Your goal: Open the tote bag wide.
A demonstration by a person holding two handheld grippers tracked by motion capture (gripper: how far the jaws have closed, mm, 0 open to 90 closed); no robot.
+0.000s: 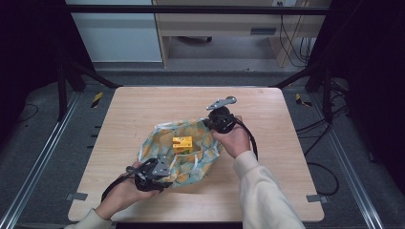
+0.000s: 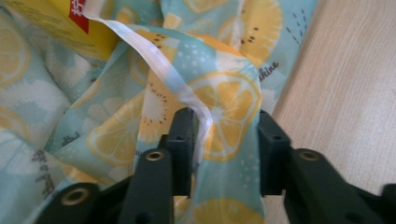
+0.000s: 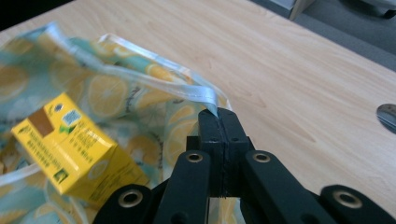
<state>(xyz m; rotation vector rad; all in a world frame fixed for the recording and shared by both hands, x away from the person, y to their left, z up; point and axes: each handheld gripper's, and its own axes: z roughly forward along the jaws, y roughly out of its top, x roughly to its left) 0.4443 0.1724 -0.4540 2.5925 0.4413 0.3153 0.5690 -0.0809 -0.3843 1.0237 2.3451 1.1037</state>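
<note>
A soft bag (image 1: 155,145) printed with lemon slices lies in the middle of the wooden table (image 1: 143,105). A yellow drink carton (image 1: 182,143) stands inside it. My left gripper (image 1: 167,164) is at the bag's near-left edge. In the left gripper view its jaws (image 2: 224,126) stand apart with a flap of the bag (image 2: 93,135) and its white rim strip between them; the carton's corner (image 2: 56,23) is above. My right gripper (image 1: 209,123) is at the bag's far-right rim. Its jaws (image 3: 218,114) are shut on the white rim strip of the bag (image 3: 112,93), beside the carton (image 3: 65,144).
Bare wood surrounds the bag on all sides. Black frame bars (image 1: 71,76) rise at the table's far corners. Cables (image 1: 329,124) trail on the floor at the right. A desk (image 1: 215,28) stands beyond the table.
</note>
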